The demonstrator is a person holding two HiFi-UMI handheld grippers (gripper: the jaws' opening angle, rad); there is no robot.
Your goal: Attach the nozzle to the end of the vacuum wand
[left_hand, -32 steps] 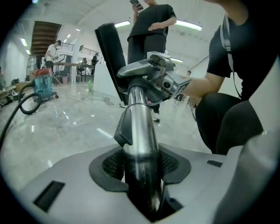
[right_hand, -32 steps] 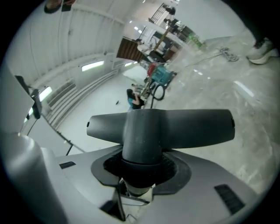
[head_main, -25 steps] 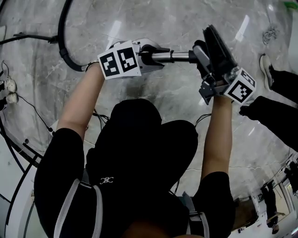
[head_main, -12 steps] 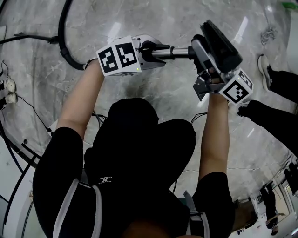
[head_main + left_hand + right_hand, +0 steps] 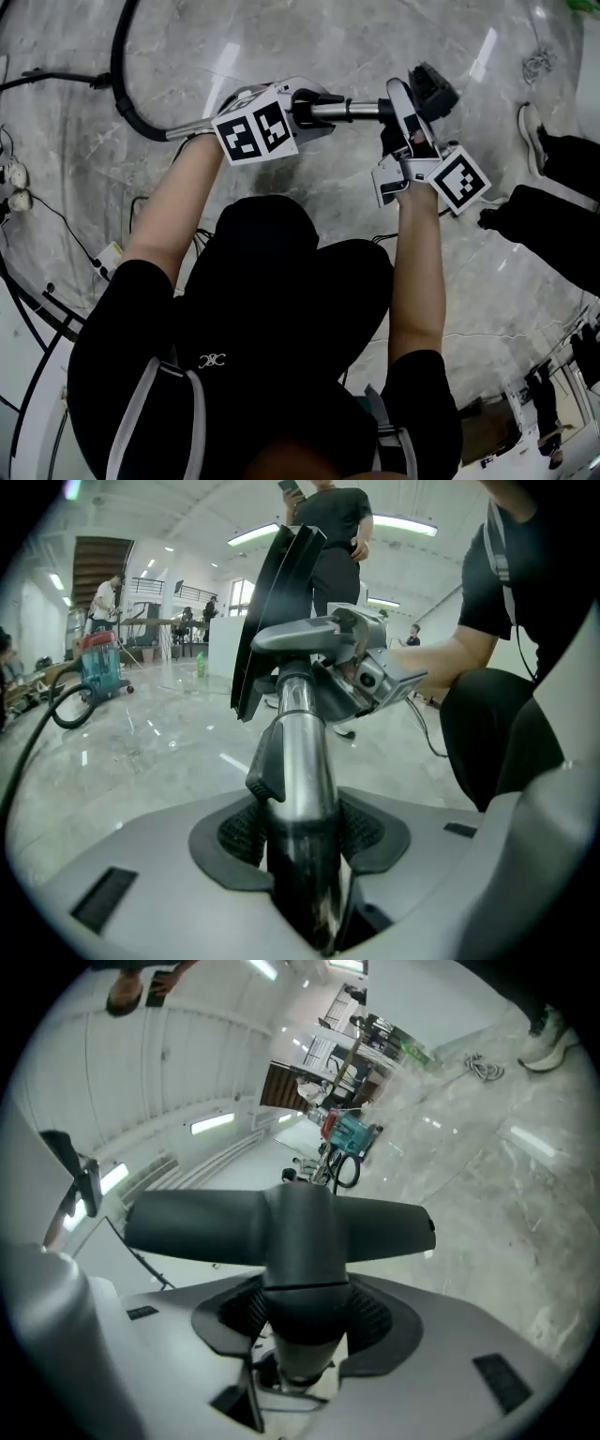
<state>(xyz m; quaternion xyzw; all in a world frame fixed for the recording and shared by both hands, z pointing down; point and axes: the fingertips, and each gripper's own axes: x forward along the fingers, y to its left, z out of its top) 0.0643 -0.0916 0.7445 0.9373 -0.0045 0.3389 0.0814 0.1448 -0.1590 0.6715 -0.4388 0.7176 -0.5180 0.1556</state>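
My left tool (image 5: 302,841) is clamped on the metal vacuum wand (image 5: 298,742), with a ribbed pad pressed to each side of the tube. In the head view the wand runs level from that tool across to my right one, above the marble floor (image 5: 328,37). The nozzle (image 5: 281,1227) sits at the wand's far end. It is a dark, flat, wide head on a round neck, and that neck stands between the jaws of my right tool (image 5: 302,1321). Those jaws have just been opening a little, yet in the right gripper view the pads lie against the neck on both sides and I see no gap. From my left tool's view the nozzle's grey fitting meets the tip of the wand, with the flat head standing on edge beyond it. I cannot tell whether it is fully seated. A black hose (image 5: 127,94) curves over the floor beyond my left arm.
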